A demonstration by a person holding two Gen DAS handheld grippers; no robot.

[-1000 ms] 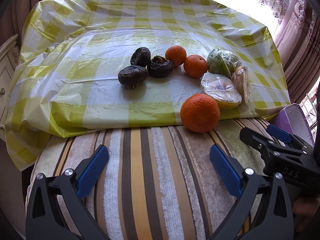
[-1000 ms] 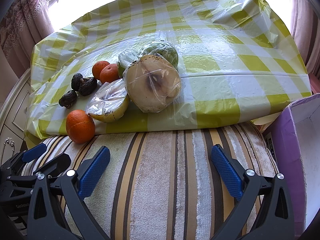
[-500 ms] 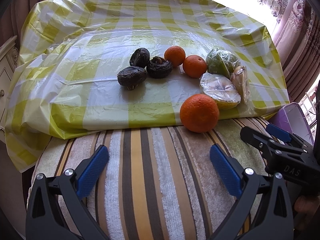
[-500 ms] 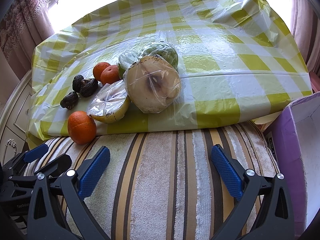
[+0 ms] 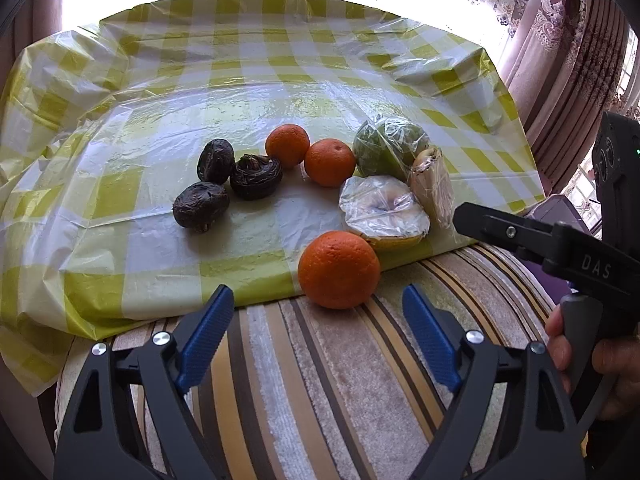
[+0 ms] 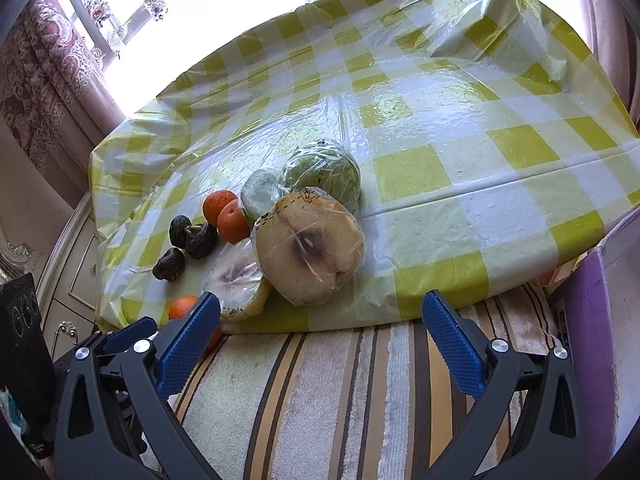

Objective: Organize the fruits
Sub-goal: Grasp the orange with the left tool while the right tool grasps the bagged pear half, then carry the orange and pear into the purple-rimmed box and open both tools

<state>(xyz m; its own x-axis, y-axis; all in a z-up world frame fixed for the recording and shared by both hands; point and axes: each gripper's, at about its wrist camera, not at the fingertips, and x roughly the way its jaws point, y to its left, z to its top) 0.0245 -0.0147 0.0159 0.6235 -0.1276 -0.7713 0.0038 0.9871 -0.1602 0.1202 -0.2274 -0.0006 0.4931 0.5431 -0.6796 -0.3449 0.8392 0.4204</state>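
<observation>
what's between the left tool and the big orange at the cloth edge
Nothing visible. The left tool is open and apart from the big orange, with only bare striped towel between them.

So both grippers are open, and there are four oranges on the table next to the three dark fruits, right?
Not quite: the left wrist view shows three oranges, not four: the near orange at the cloth's edge and two further oranges beside the three dark fruits. The left gripper and right gripper are indeed open.
</observation>
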